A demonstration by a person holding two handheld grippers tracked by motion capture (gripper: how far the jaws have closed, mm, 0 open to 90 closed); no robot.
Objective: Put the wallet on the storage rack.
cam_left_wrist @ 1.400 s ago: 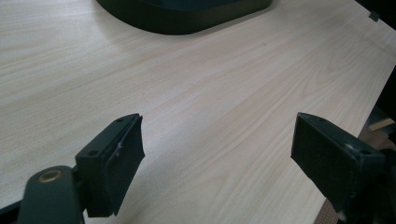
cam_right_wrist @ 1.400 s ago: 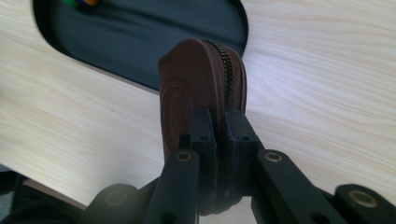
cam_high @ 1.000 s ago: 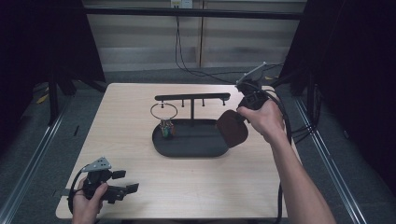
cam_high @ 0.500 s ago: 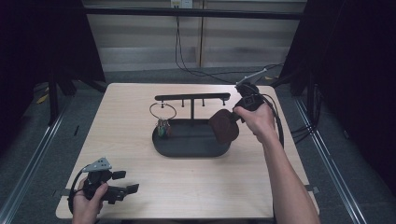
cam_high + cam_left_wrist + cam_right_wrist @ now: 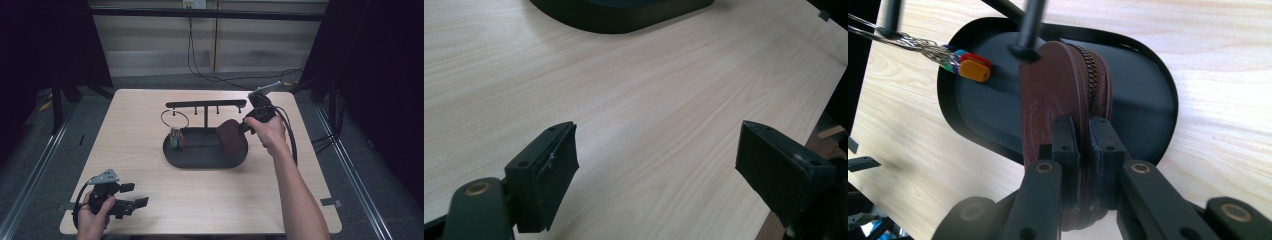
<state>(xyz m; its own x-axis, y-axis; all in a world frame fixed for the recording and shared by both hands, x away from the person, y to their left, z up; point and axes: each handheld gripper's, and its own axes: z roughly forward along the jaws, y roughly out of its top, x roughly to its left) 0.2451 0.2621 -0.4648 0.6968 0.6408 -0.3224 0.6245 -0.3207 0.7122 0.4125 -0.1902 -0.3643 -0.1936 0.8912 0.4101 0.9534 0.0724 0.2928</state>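
High view | one pouch (image 5: 231, 138) gripped by right claw (image 5: 243, 127) | one tray (image 5: 200, 159) | left claw (image 5: 134, 195) open

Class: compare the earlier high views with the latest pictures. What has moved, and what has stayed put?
The right gripper, shut on the brown zip pouch, has carried it down and leftward to the black tray. The left gripper, jaws open, the tray and the key ring stayed where they were.

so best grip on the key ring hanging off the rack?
Take the key ring at the tag bunch hanging over the tray, from the open front side. The wire loop is thin and hooked on the rack; the bunch gives more to pinch.
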